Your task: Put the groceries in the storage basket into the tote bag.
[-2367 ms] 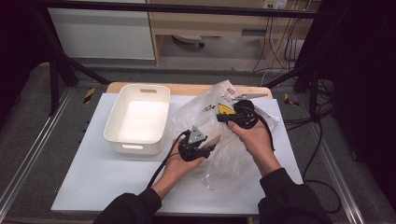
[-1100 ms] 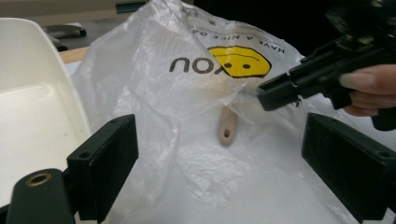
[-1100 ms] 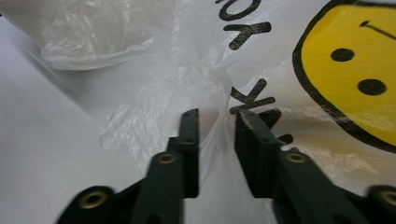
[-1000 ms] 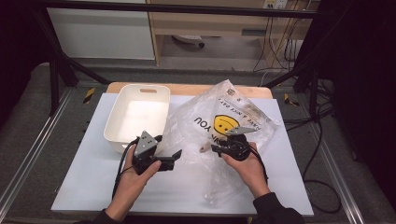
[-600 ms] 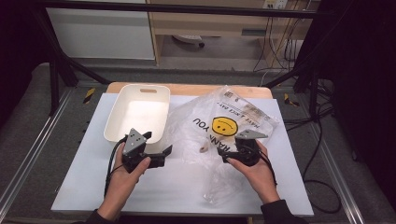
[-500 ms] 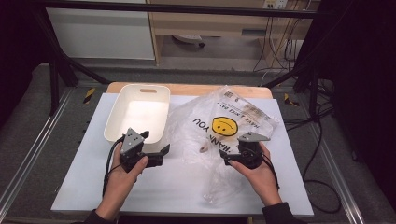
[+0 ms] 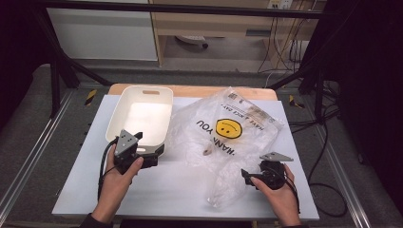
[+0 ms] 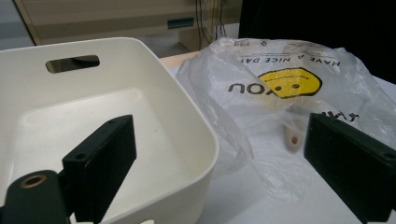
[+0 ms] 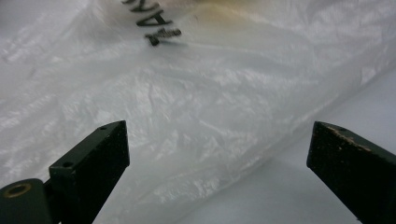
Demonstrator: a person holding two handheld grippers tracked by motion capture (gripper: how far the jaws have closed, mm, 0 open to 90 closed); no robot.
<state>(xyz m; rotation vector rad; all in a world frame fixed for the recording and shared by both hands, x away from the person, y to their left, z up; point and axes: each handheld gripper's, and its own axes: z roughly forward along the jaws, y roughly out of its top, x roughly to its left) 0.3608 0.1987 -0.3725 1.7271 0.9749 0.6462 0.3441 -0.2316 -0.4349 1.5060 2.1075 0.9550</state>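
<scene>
Lying just ahead of right gripper (image 7: 244, 174): plastic bag (image 7: 228, 137).

A small beige item (image 7: 207, 152) inside the bag (image 7: 228, 137) (clear plastic) stays unidentifiable.

Bare counter (image 7: 180, 185) lies open in front of the white bin (image 7: 142, 118). Right of the bin, the crumpled plastic bag (image 7: 228, 137) blocks the way.
</scene>
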